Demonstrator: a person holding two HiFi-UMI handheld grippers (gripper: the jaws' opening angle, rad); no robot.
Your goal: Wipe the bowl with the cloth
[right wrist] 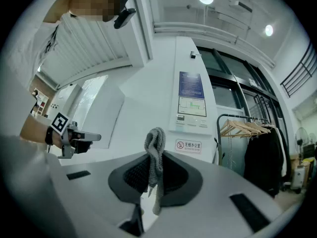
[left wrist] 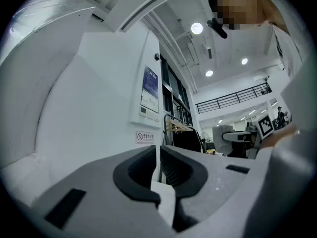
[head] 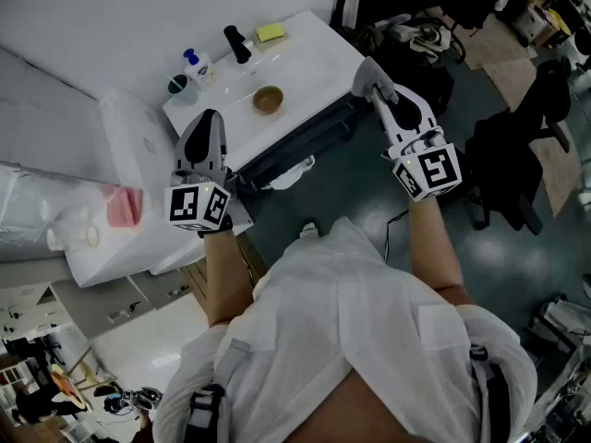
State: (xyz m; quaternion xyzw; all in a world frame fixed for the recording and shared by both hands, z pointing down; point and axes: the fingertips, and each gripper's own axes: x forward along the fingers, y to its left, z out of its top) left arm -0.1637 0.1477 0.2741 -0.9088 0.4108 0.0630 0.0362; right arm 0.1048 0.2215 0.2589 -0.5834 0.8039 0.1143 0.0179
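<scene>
The person holds a claw in each hand, up in front of a white counter (head: 309, 58).

The right claw (head: 372, 79) is shut tight on a grey cloth (right wrist: 155, 150). The cloth is pinched between its two black pads (right wrist: 130, 176). A bunched loop of it sticks up above the claw, and a thin end hangs down below. The cloth is up in the air at the right end of the counter. It does not touch the bowl.

The left claw (left wrist: 158, 155) has its two sides almost together. Only a thin slit shows between them, and nothing is in it. It hangs over the front left part of the counter.

The bowl (head: 268, 100) is small and brown. It sits on the counter, right way up. From above it shows between the two claws, closer to the left one. No claw touches it.

Behind the bowl stands a black tap (head: 237, 44). A yellow sponge (head: 271, 32) lies just to the right of the tap. At the back left corner are a bottle (head: 197, 65) with a blue top and a dark cup (head: 178, 85), side by side.
</scene>
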